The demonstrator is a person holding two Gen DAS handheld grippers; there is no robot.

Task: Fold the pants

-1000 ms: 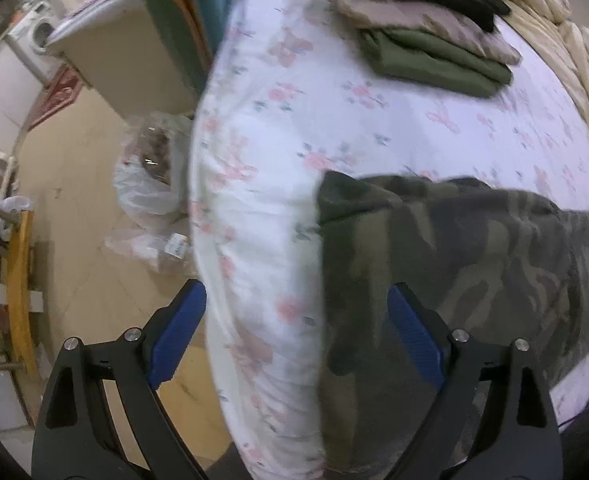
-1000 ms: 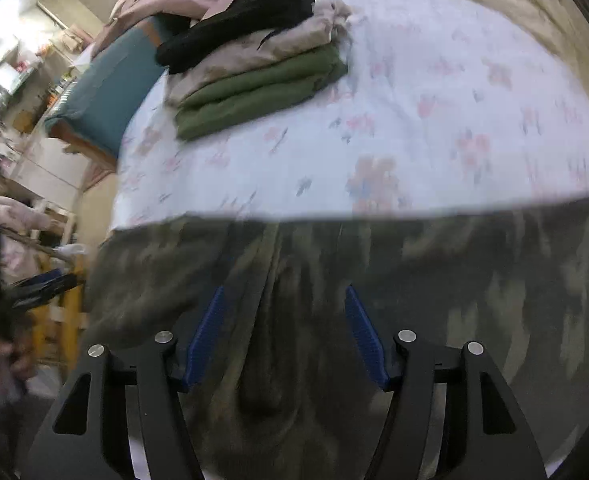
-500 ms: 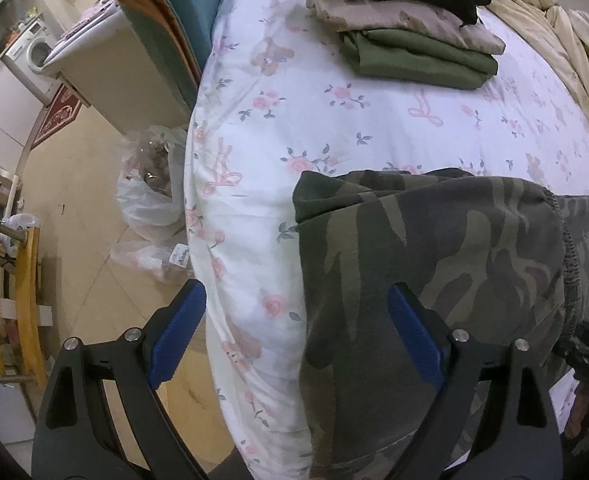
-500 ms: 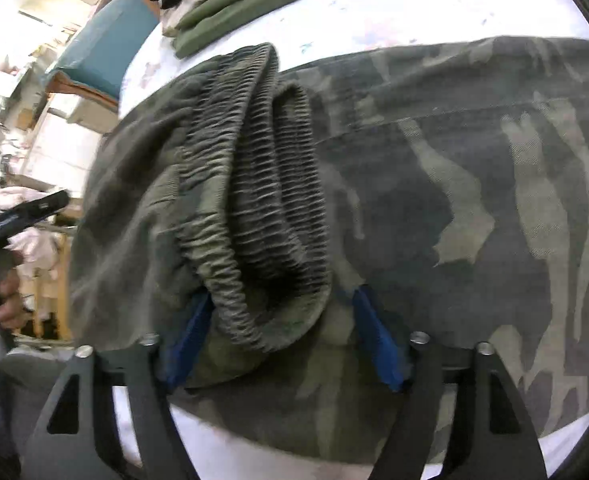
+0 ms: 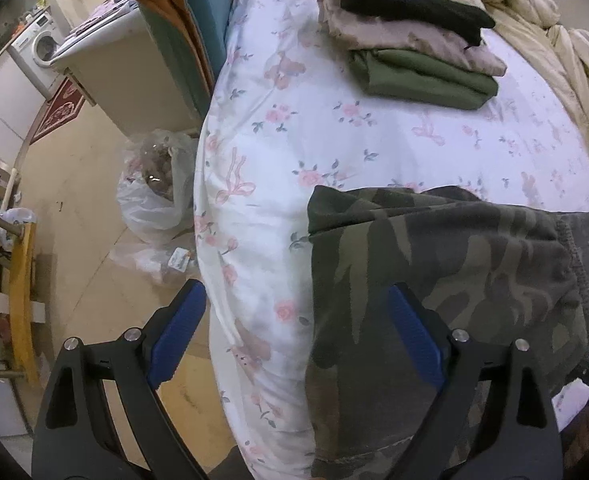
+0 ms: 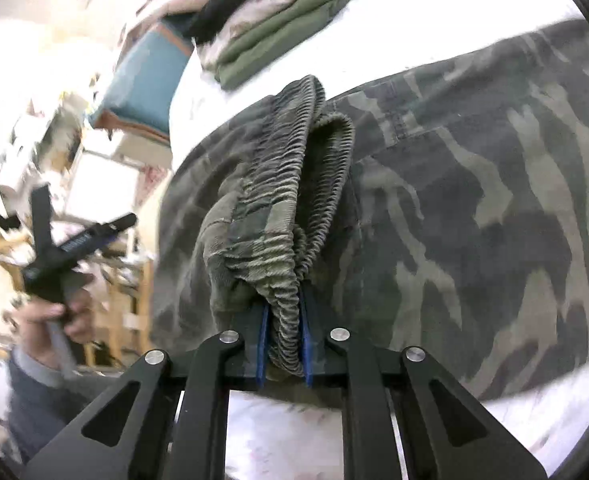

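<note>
Pants (image 5: pixel 434 272): camouflage, flat on floral bed (image 5: pixel 314 128), lower right of left view, one end over the bed's edge | Right gripper (image 6: pixel 282 344): jaws just closed, pinching bunched elastic waistband (image 6: pixel 294 184), lower centre | Left gripper (image 5: pixel 294 336): jaws wide apart, holding nothing, bottom of frame | Folded stack (image 5: pixel 414 48): upper right.

The camouflage-print cotton pants (image 5: pixel 434 264) lie on the flower-printed white bedsheet (image 5: pixel 334 140) at its near edge; the stack of folded clothes (image 5: pixel 410 36) sits behind them, well apart.
</note>
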